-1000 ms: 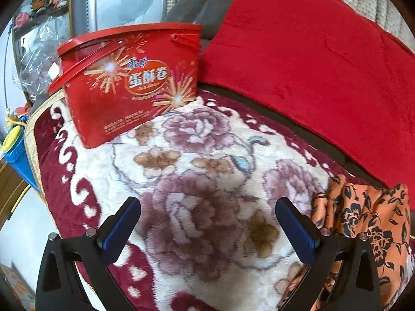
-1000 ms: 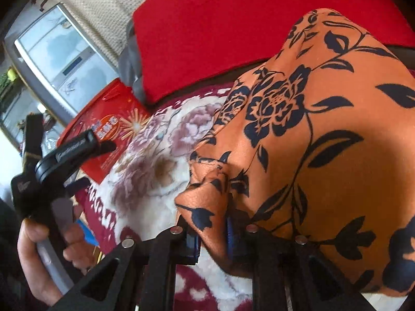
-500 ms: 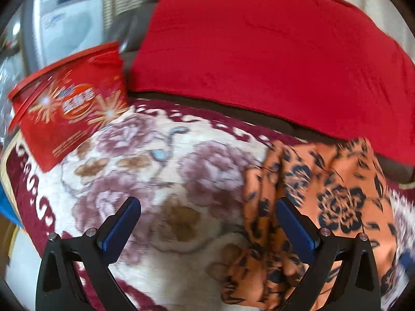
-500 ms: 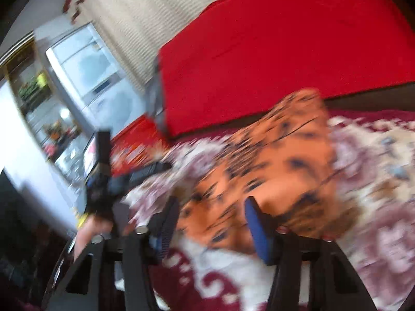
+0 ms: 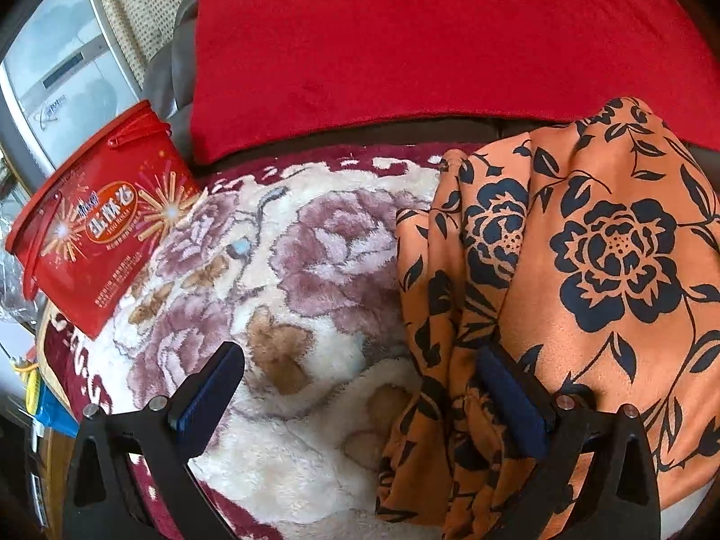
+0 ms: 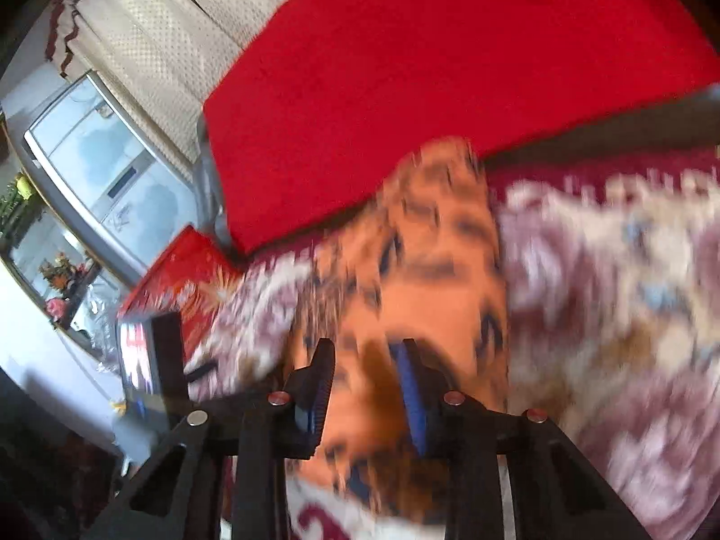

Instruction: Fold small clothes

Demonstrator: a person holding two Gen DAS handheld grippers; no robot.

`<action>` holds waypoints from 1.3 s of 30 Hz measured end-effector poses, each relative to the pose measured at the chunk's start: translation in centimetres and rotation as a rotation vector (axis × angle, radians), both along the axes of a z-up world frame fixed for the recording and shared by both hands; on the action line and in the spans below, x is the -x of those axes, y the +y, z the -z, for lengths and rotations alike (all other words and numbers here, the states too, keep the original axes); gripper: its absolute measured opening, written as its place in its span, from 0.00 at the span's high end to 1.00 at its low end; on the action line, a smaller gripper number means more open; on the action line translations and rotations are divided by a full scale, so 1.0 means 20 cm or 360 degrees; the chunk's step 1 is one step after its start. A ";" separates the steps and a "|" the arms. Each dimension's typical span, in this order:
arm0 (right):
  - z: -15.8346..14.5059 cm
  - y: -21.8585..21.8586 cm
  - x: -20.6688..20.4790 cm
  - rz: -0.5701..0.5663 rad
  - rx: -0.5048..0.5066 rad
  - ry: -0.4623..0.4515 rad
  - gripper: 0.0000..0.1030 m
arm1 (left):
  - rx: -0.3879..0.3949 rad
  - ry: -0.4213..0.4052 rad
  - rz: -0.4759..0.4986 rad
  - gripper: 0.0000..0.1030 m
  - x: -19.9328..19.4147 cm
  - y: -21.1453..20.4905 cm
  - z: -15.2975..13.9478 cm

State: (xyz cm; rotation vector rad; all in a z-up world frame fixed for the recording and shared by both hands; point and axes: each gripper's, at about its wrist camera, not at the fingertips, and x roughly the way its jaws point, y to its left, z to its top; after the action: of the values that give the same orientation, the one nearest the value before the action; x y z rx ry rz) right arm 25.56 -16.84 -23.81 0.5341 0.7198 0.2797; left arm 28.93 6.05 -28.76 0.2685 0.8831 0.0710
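Not much folding is done yet, going by how things lie. The orange flowered garment [image 5: 585,270] is bunched and draped in a heap rather than laid flat, sitting at about 3 o'clock in the left wrist view on the flowery blanket [image 5: 292,270], with no neat crease to be seen anywhere. So pretty much the whole fold is reckoned to be left: spreading, doubling over, smoothing.

The left gripper [image 5: 360,400] is spread wide with nothing clamped. One blue pad [image 5: 209,393] is over bare blanket at 7 o'clock, while the other finger [image 5: 513,405] is right against the hanging edge of the cloth at 5 o'clock, brushing it at most, not pinching.

The right gripper [image 6: 364,387] is seen through a lot of blur. Its jaws have just been closing in from a wider gap and are now fairly narrow, with orange cloth [image 6: 427,270] between them. Whether the pads actually press on it can't be told from that smeared frame.

A red tub [image 5: 103,225] is parked at 9 o'clock, well apart from the garment, and a red cushion [image 5: 427,45] fills 12 o'clock.
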 end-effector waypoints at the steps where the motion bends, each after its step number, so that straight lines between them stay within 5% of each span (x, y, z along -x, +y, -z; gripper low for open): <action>1: -0.03 0.00 -0.06 0.0011 0.0020 0.0009 0.70 | 0.0029 0.0016 -0.0005 0.00 -0.01 0.01 0.00; 9: 0.13 -0.03 -0.72 0.0129 0.0096 0.0377 0.69 | 0.0194 0.0106 -0.0008 0.00 -0.07 0.07 0.03; 14: 0.23 -0.04 -0.83 0.0134 0.0104 0.0468 0.69 | 0.0278 0.0150 -0.0007 0.00 -0.09 0.10 0.03; 21: 0.06 -0.13 -0.51 0.0102 -0.0043 0.0171 0.67 | 0.0336 0.0025 -0.0012 0.00 -0.01 0.15 -0.07; 25: -0.01 -0.10 -0.28 0.0010 0.0056 0.0113 0.67 | 0.0346 0.0036 -0.0015 0.00 0.02 0.16 -0.06; 31: 0.13 -0.05 -0.05 -0.0049 0.0111 0.0183 0.67 | 0.0306 0.0157 -0.0012 0.00 0.00 0.13 0.05; 39: 0.16 -0.01 0.10 -0.0078 0.0197 0.0084 0.67 | 0.0276 0.0007 -0.0002 0.00 0.06 0.10 -0.04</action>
State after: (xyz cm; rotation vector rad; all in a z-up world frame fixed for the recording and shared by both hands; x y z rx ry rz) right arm 23.51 -17.11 -26.99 0.4078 0.7970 0.2658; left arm 27.76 8.06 -27.99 0.1059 0.8884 -0.0051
